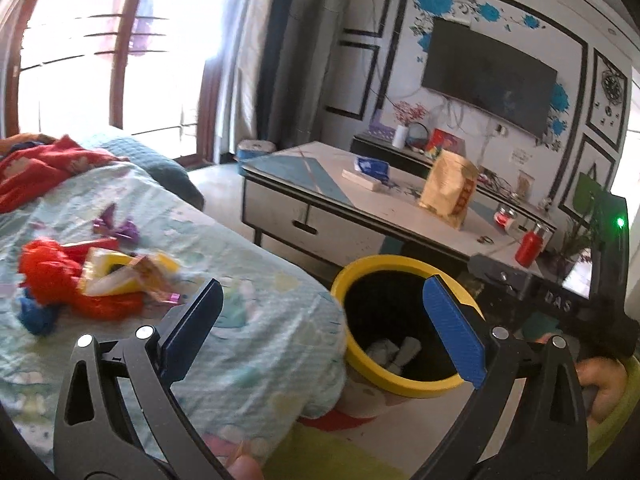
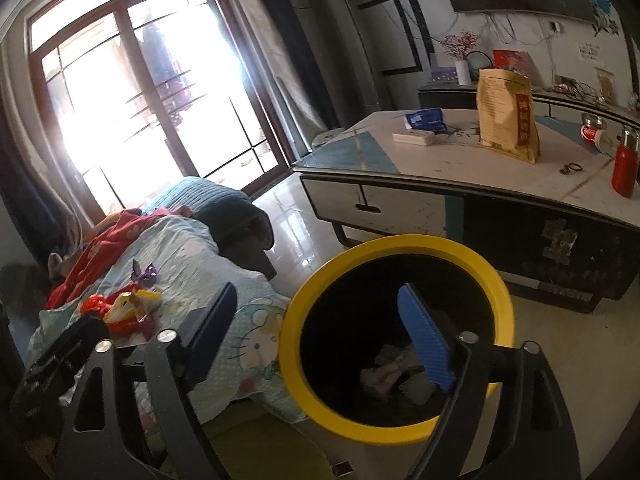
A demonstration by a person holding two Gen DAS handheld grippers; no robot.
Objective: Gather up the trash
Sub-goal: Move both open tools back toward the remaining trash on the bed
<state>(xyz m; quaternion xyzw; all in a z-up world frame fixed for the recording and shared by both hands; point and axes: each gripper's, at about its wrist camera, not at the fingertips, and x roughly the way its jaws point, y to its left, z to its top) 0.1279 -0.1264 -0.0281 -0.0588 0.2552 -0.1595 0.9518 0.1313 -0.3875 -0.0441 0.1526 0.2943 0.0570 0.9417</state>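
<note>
A black bin with a yellow rim [image 1: 360,276] [image 2: 400,244] stands on the floor against the bed's edge, with crumpled white paper [image 1: 394,350] [image 2: 388,372] at its bottom. On the light blue bedsheet lies a pile of red and yellow wrappers [image 1: 100,280] [image 2: 128,308], with a purple wrapper [image 1: 120,228] [image 2: 146,272] just behind it. My left gripper [image 1: 324,282] is open and empty, over the bed's corner and the bin's near side. My right gripper [image 2: 318,289] is open too, with nothing between its fingers, above the bin's mouth.
A low coffee table [image 1: 320,192] [image 2: 440,184] stands beyond the bin and bears a tan paper bag [image 2: 506,116], a red bottle [image 2: 624,168] and a blue packet [image 2: 426,118]. A red blanket [image 1: 36,172] lies at the bed's far end. A hand [image 1: 600,376] holds the right gripper.
</note>
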